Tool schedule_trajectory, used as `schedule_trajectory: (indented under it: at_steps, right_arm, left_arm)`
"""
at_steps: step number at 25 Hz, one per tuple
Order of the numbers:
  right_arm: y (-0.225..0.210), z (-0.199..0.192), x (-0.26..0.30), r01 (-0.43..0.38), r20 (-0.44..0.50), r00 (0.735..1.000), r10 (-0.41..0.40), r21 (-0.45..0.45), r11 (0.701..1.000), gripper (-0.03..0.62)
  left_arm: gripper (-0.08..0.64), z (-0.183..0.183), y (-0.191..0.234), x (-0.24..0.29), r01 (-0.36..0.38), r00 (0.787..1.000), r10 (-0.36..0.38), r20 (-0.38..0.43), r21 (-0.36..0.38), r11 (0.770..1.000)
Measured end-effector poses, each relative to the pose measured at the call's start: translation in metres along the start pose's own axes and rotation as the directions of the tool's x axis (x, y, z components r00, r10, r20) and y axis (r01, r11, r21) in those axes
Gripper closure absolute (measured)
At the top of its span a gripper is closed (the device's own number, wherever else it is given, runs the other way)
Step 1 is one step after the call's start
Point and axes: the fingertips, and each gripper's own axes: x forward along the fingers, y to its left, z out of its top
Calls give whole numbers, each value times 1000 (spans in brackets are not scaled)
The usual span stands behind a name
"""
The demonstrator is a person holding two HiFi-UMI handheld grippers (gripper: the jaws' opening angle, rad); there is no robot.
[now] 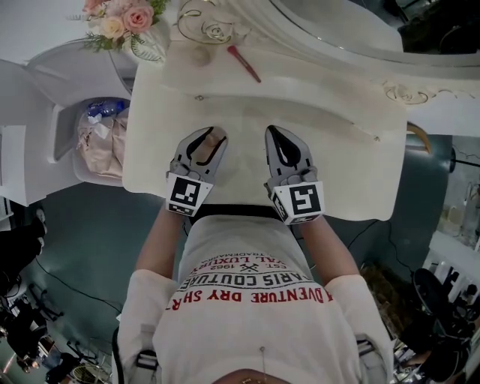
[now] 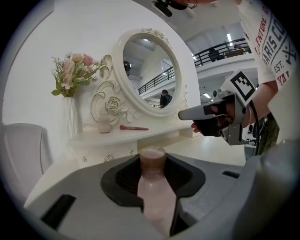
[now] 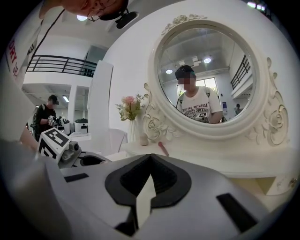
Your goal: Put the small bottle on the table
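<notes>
A small pinkish bottle (image 2: 153, 187) with a brownish cap lies between the jaws of my left gripper (image 1: 211, 136), cap pointing forward, and the pads press on its sides. In the head view the bottle (image 1: 213, 145) shows just above the near part of the cream dressing table (image 1: 345, 150). My right gripper (image 1: 272, 130) hovers beside it to the right, over the same tabletop. Its jaws meet with only a thin slit between them and hold nothing. From the left gripper view the right gripper (image 2: 185, 114) is at the right, a hand on it.
A raised shelf (image 1: 300, 71) at the table's back carries a vase of pink flowers (image 1: 124, 22), a small jar (image 2: 103, 124) and a red stick (image 1: 244, 63). Behind the shelf stands an oval mirror (image 3: 206, 75). A white stand with a pink bag (image 1: 101, 146) is at the left.
</notes>
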Motion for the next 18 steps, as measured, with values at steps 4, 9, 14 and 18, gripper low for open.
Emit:
schedule_trajectory:
  at_steps: [4,9,14,18]
  right_arm:
    - [5,7,-2,14,-16,1000,-14,-12,1000,594]
    - [13,23,-11,37,-13,999,-38,-9,999,594]
    - [26,44,-22,65,0,998,-65,-1,998,594]
    - [41,67,-35,83,28,996,-83,-7,997,594]
  left_arm:
    - [417,-1,0,1,12,1000,-12,-21,-8,1000]
    - [367,16,5,-6,2,1000,-3,-18,-68,998]
    - [367,55,3,-27,34,999,-34,5,-35,999]
    - [382,82,1,-53,37,999,-37,-6,5,999]
